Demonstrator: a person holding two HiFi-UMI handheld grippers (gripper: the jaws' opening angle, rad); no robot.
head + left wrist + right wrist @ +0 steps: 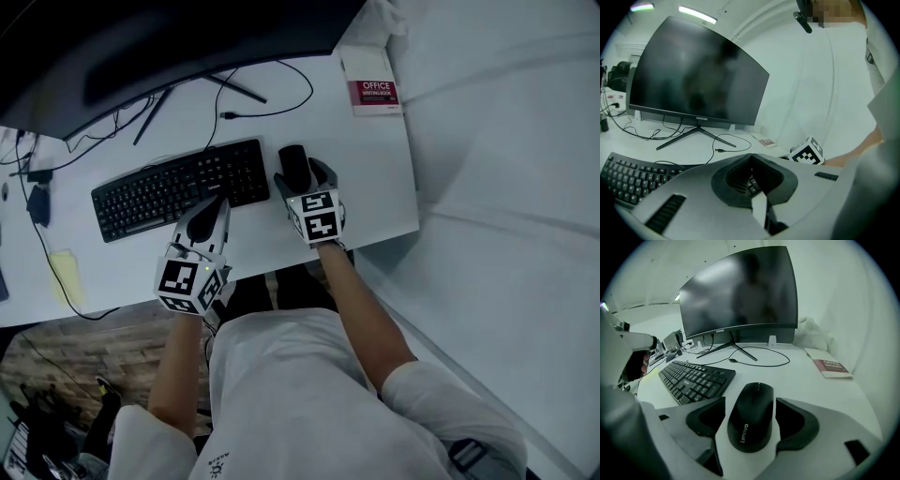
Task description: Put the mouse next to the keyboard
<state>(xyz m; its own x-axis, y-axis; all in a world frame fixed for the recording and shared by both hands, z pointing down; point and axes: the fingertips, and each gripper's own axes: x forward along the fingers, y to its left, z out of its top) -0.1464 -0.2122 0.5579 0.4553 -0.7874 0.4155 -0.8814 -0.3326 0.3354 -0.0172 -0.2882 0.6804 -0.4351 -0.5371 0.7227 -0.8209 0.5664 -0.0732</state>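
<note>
The black mouse (292, 164) (752, 416) lies on the white desk (375, 187), just right of the black keyboard (178, 187) (696, 378). My right gripper (305, 176) (752, 422) is open, one jaw on each side of the mouse, with thin strips of desk showing between them. My left gripper (211, 208) (752, 180) is shut and holds nothing, resting over the front edge of the keyboard (628, 176) at its right half.
A dark curved monitor (141, 47) (740, 296) on a V-shaped stand fills the desk's back. A loose cable (272, 103) lies behind the keyboard. A red-and-white book (373, 91) (832, 367) sits at the far right corner. The desk's front edge (375, 236) is close to the right gripper.
</note>
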